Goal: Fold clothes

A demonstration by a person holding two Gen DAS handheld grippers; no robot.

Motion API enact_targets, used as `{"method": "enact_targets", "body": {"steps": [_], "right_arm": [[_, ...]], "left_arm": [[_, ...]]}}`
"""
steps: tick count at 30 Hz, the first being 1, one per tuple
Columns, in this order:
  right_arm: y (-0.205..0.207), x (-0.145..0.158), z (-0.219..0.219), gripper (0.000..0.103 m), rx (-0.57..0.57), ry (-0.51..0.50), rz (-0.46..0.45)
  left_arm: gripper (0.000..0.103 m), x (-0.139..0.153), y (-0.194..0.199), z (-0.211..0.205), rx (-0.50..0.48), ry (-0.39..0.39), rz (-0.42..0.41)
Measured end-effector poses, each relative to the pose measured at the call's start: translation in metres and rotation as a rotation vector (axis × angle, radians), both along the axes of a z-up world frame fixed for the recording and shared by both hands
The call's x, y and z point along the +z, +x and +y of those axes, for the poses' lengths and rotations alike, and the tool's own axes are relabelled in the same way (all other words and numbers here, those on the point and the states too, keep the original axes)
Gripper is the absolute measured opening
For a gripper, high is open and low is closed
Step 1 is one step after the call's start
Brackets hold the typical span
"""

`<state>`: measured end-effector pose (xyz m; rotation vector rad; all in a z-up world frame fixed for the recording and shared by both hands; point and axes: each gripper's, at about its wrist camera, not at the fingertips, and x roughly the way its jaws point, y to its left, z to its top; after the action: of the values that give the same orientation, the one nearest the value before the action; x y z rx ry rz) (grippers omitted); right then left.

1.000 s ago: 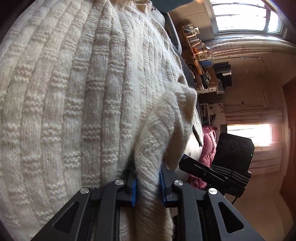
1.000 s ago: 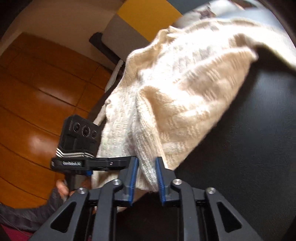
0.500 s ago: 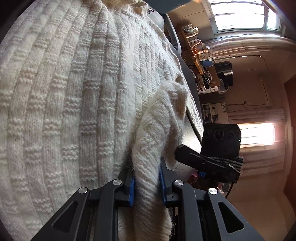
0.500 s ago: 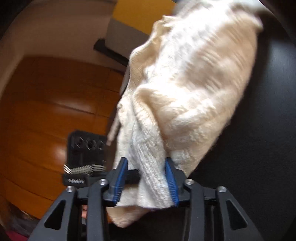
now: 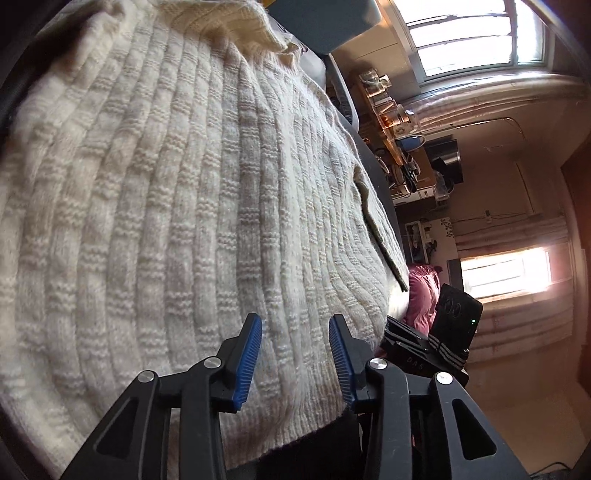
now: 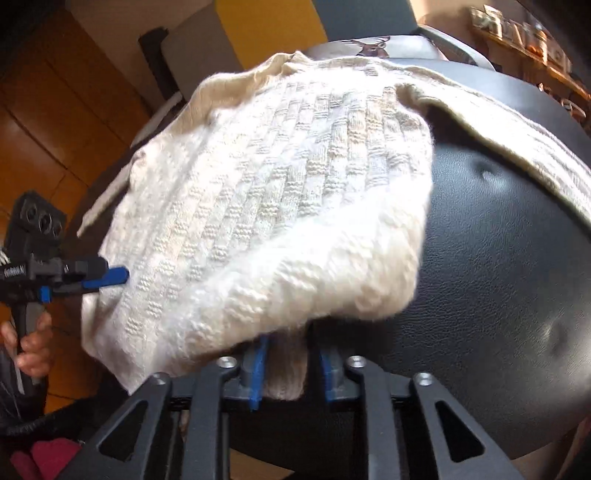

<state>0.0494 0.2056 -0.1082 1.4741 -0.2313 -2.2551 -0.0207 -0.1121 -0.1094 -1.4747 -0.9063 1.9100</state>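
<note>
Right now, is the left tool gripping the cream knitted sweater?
No, its blue-padded fingers stand apart, with the cream knitted sweater lying flat beyond them.

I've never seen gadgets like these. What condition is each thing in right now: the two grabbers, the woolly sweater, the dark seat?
left gripper: open, sweater lies between its fingers unpinched.
right gripper: jaws apart, a bunch of knit sits between them; grip unclear.
cream sweater: folded over on itself, lying on the seat.
black cushion: partly covered by the sweater, dimpled.

bright windows; cluttered shelf; wooden floor; yellow wall
</note>
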Motion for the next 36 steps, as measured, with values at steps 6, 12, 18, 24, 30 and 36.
{"method": "enact_targets", "body": {"steps": [6, 12, 18, 24, 30, 36], "right_arm": [[-0.006, -0.014, 0.019, 0.031, -0.062, -0.295, -0.067], [-0.013, -0.043, 0.042, 0.031, -0.162, -0.599, -0.207], [-0.016, -0.035, 0.018, 0.031, -0.119, -0.526, -0.169], [-0.014, -0.02, -0.015, 0.006, -0.091, -0.332, -0.125], [0.008, 0.037, -0.021, 0.005, -0.081, -0.064, 0.029], [0.036, 0.094, 0.015, 0.003, -0.088, 0.246, 0.145]], "left_arm": [[0.044, -0.006, 0.01, -0.014, 0.04, 0.009, -0.012], [0.047, -0.011, 0.015, -0.028, 0.092, 0.045, -0.036], [0.05, -0.012, 0.02, -0.026, 0.1, 0.057, -0.047], [0.052, -0.012, 0.023, -0.019, 0.083, 0.063, -0.048], [0.053, -0.003, 0.025, -0.021, 0.077, 0.062, -0.021], [0.054, 0.005, 0.028, -0.03, 0.098, 0.052, 0.014]]}}
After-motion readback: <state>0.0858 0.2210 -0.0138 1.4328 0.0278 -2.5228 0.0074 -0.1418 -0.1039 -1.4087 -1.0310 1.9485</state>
